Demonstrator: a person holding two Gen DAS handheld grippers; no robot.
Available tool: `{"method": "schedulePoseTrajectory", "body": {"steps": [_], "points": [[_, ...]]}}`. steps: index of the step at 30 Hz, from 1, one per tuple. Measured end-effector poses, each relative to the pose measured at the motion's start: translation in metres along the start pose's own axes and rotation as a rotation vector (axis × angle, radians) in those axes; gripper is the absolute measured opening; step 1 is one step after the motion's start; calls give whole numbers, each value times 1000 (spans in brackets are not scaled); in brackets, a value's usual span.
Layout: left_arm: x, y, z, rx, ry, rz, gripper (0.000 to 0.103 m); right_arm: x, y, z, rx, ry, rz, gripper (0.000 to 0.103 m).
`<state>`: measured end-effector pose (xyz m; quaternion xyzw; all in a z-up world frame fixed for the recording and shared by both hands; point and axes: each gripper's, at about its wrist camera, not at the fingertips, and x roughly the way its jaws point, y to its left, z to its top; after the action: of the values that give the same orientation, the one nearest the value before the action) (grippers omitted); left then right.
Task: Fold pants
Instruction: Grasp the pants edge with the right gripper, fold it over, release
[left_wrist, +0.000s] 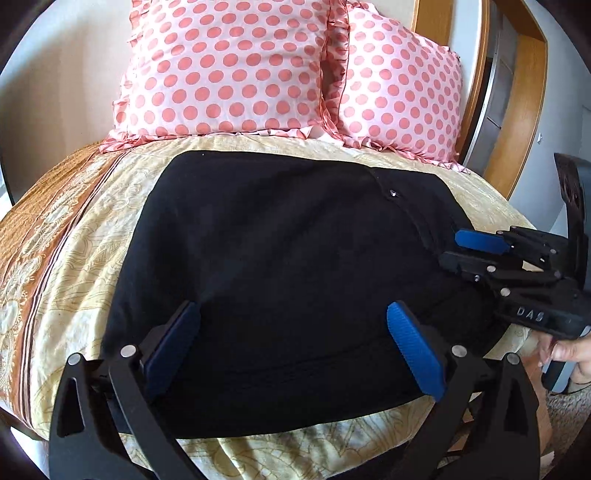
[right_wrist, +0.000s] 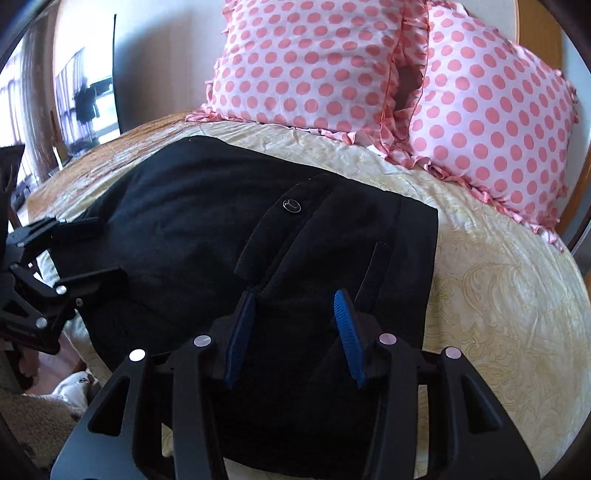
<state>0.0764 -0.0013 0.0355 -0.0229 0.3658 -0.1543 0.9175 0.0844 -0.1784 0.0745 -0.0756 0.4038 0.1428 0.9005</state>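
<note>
The black pants (left_wrist: 280, 280) lie folded on the yellow bedspread (left_wrist: 92, 236), under and ahead of both grippers. The left gripper (left_wrist: 291, 343) hovers with its jaws wide apart — nothing gripped. The right gripper (right_wrist: 295, 332) is half open over the pocket button (right_wrist: 291, 205), empty — two spotted pillows (right_wrist: 314, 59) beyond.

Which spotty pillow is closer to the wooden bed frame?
The right-hand pillow, the one leaning next to the wooden bed frame. The other pillow stands further left, with the first pillow between it and the wood.
</note>
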Motion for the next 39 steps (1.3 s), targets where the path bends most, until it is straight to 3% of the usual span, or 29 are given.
{"method": "schedulePoseTrajectory", "body": {"steps": [3, 5, 11, 18, 22, 27, 31, 33, 35, 39], "points": [[-9, 7, -2, -14, -19, -32, 101, -27, -36, 9, 183, -68, 86, 49], [-16, 12, -6, -28, -37, -35, 101, -33, -66, 11, 312, -67, 111, 57], [-16, 12, -8, -3, -35, -23, 101, -3, -104, 6, 455, 59, 185, 57], [-15, 14, -9, -8, -28, -37, 101, 25, -102, 3, 468, 136, 219, 57], [-15, 13, -9, -3, -31, -34, 101, 27, -97, 4, 457, 122, 258, 56], [-15, 13, -9, -5, -29, -37, 101, 30, -107, 3, 517, 108, 236, 57], [-14, 13, -10, -5, -29, -40, 101, 32, -102, 4, 489, 93, 236, 62], [-14, 13, -10, -5, -30, -39, 101, 34, -96, 5, 469, 87, 268, 53], [-14, 13, -11, -4, -32, -37, 101, 32, -93, 7, 452, 67, 275, 35], [-14, 13, -11, -4, -30, -36, 101, 18, -79, 16, 362, -4, 248, 22]]}}
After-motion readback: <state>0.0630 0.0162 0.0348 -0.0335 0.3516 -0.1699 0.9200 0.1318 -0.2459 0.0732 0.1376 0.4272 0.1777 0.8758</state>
